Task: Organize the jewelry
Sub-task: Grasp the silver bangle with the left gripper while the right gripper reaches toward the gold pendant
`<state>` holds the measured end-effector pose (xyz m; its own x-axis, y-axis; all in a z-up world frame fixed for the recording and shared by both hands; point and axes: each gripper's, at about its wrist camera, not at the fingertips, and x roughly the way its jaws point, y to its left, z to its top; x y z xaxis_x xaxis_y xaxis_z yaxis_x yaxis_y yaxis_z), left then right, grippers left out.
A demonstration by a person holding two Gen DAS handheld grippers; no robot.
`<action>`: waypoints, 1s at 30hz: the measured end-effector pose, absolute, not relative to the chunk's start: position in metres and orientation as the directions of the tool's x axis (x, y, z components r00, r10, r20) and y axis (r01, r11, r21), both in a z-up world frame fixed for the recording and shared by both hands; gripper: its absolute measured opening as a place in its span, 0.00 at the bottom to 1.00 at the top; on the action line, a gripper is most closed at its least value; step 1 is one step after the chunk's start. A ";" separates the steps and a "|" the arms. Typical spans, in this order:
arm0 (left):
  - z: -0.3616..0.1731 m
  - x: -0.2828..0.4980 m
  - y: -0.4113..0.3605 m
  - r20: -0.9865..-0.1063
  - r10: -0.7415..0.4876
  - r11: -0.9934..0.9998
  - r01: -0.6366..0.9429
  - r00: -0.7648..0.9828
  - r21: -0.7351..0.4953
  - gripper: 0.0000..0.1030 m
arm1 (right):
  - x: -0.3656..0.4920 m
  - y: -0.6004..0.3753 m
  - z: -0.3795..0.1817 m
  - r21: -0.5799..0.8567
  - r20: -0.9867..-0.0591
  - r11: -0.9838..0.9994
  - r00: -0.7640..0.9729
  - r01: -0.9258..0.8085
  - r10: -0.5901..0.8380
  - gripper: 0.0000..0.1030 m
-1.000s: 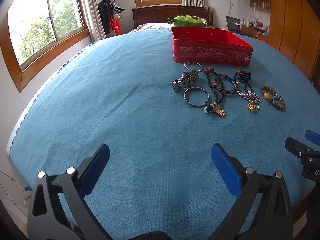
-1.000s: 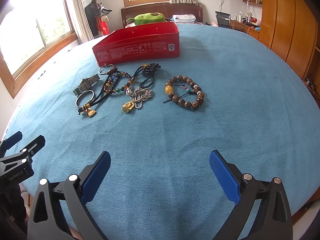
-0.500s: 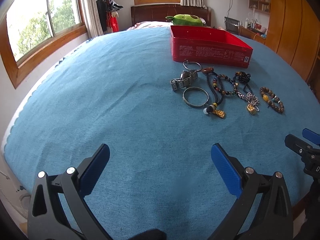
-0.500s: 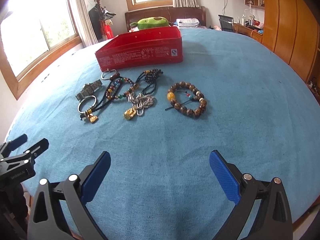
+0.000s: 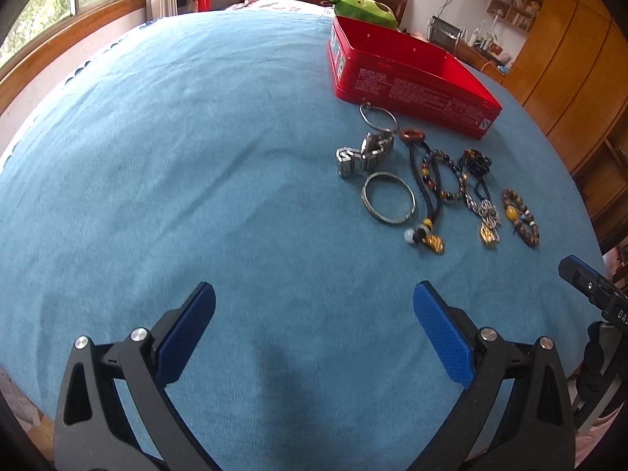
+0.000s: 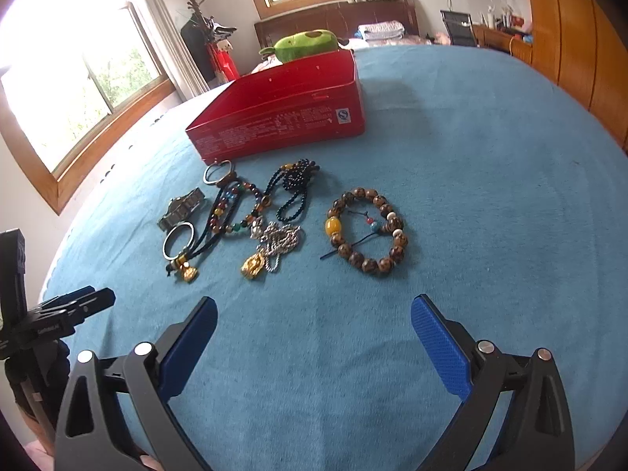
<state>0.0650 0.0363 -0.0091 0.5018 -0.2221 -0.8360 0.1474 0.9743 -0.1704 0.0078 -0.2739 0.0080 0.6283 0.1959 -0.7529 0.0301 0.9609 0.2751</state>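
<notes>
An open red tin box (image 5: 408,82) (image 6: 282,117) sits on the blue cloth. In front of it lies a spread of jewelry: a metal watch (image 5: 365,153) (image 6: 182,208), a silver bangle (image 5: 388,202) (image 6: 178,241), a thin ring (image 5: 378,117), a multicoloured bead bracelet (image 6: 235,212), a black bead necklace (image 6: 294,188), a silver chain with a gold pendant (image 6: 271,251), and a brown bead bracelet (image 5: 520,216) (image 6: 369,231). My left gripper (image 5: 314,325) stands open, short of the bangle. Just short of the brown bracelet, my right gripper (image 6: 314,333) is open and holds nothing.
A green plush toy (image 6: 306,45) lies behind the box. Wooden wardrobes (image 5: 569,90) line the right side, windows (image 6: 78,90) the left. A wide stretch of blue cloth (image 5: 176,157) lies left of the jewelry. The other gripper shows at each view's edge (image 6: 59,314).
Both grippers have moved forward toward the jewelry, which now looks larger and closer. Both stay open. Nothing on the cloth has shifted.
</notes>
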 end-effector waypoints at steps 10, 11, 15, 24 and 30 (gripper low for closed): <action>-0.019 0.127 -0.009 -0.904 -0.253 0.964 0.171 0.344 -0.205 0.86 | 0.029 -0.284 0.004 0.281 -0.763 0.959 0.613 0.025 0.207 0.92; -0.021 0.135 -0.014 -0.913 -0.244 0.966 0.165 0.327 -0.199 0.76 | 0.030 -0.285 0.003 0.281 -0.762 0.959 0.613 0.024 0.208 0.91; -0.025 0.155 -0.029 -0.926 -0.212 0.974 0.147 0.313 -0.174 0.73 | 0.034 -0.290 0.001 0.273 -0.765 0.962 0.611 0.024 0.202 0.86; -0.030 0.171 -0.060 -0.935 -0.153 0.979 0.181 0.319 -0.099 0.73 | 0.047 -0.305 -0.011 0.293 -0.774 0.956 0.595 0.031 0.218 0.82; -0.032 0.167 -0.064 -0.937 -0.145 0.979 0.184 0.318 -0.089 0.73 | 0.051 -0.309 -0.012 0.297 -0.772 0.955 0.595 0.027 0.223 0.82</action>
